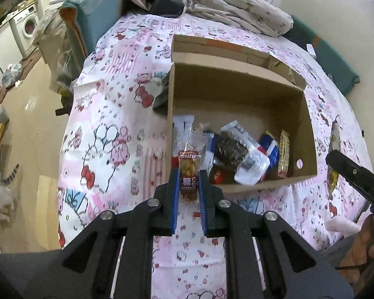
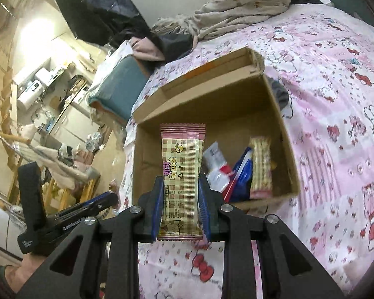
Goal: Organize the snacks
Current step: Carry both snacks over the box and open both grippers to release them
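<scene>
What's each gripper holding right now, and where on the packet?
The left gripper pinches a clear-wrapped brown snack across its lower half. The right gripper pinches a checked yellow-pink wafer packet by its long edges, lower half. Both are near the cardboard box.

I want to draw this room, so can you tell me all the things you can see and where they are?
Cardboard box: one, brown, open, on the bed.
Snacks in the box: several packets, mixed colours, piled at the near end.
Checked wafer packet: one, cream and pink, in the right gripper in front of the box.
Clear date snack packet: one, clear with red label, in the left gripper by the box's near left corner.
Bedsheet: one, pink cartoon print, under the box.
Crumpled blanket: one, beige, behind the box.
Washing machine: one, white, far left.
Left gripper: black, blue pads, shut on the date packet.
Right gripper: black, blue pads, shut on the wafer packet.
</scene>
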Available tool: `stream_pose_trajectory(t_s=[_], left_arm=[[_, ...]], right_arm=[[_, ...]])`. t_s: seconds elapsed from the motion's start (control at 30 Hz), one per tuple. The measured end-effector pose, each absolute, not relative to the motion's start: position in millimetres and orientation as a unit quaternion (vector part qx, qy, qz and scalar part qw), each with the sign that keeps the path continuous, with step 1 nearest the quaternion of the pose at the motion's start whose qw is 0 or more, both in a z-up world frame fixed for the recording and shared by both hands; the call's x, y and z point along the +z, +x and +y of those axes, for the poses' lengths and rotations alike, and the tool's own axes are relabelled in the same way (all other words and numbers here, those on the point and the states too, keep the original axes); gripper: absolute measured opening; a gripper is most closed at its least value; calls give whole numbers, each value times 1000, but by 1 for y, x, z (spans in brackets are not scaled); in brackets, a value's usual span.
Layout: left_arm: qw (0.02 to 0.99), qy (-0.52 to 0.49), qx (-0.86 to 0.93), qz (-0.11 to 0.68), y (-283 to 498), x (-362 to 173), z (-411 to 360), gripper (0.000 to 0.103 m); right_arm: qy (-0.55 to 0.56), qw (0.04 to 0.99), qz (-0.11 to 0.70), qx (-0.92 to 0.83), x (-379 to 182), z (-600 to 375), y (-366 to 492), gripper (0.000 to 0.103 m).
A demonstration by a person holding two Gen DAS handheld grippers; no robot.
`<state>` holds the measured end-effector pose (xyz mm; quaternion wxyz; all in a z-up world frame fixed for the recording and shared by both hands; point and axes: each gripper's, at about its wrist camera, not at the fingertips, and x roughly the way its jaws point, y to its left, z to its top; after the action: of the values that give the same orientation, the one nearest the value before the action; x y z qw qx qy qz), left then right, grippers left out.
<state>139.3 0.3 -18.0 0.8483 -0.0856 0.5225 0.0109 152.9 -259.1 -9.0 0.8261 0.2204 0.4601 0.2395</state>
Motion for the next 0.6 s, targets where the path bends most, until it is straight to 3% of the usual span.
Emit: stream_pose_trajectory(t_s=[0.3,0.6], left_arm=[[857,-67,-7,511,182,-16,-19,12],[848,-50,-10,527,207,-50,-35,12]], right_arm=[[238,825,465,214,-27,-266,189,28],[215,820,492,197,-50,-253,206,28]])
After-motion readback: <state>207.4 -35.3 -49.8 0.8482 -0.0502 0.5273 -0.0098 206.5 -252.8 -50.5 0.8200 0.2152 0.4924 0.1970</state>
